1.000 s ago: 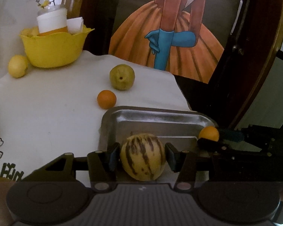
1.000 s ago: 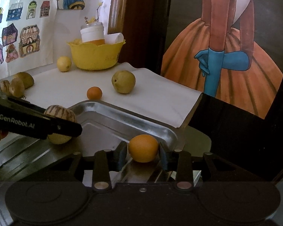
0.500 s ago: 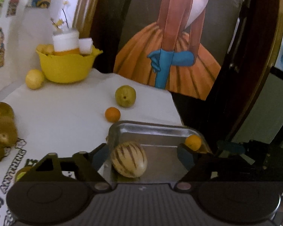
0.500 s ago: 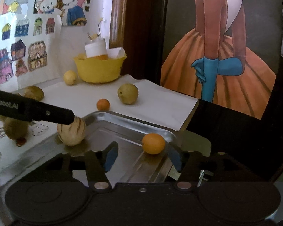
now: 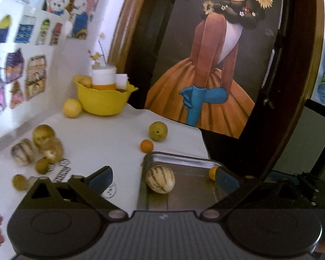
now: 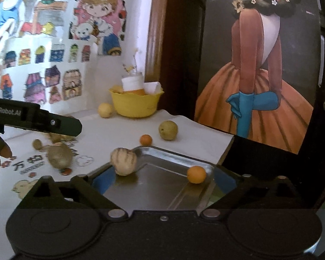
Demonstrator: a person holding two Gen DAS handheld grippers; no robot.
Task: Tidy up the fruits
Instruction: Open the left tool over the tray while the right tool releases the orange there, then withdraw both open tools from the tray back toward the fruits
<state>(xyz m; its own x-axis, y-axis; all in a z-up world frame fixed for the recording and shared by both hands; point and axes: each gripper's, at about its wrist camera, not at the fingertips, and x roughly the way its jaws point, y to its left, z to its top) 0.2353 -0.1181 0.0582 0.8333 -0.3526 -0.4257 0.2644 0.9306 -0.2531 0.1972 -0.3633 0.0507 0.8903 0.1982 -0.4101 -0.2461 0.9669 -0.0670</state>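
Observation:
A metal tray (image 5: 184, 159) (image 6: 173, 153) sits at the near right of the white table. In it lie a striped melon (image 5: 160, 179) (image 6: 123, 161) at the left and a small orange (image 6: 196, 174) (image 5: 213, 173) at the right. My left gripper (image 5: 164, 178) is open and empty, raised behind the melon. My right gripper (image 6: 164, 179) is open and empty, raised behind the tray. Loose on the table are an orange (image 5: 146, 145) (image 6: 145, 139), a green pear (image 5: 158, 131) (image 6: 168, 130) and a lemon (image 5: 72, 108) (image 6: 105, 110).
A yellow bowl (image 5: 101, 101) (image 6: 136, 104) with a jar stands at the back. Several brown and striped fruits (image 5: 39, 149) (image 6: 59, 156) lie at the table's left. A framed painting (image 5: 205, 65) leans behind the table. The left gripper's body (image 6: 34, 119) crosses the right wrist view.
Both grippers opened, released the melon and the orange into the tray, and pulled back and up away from them.

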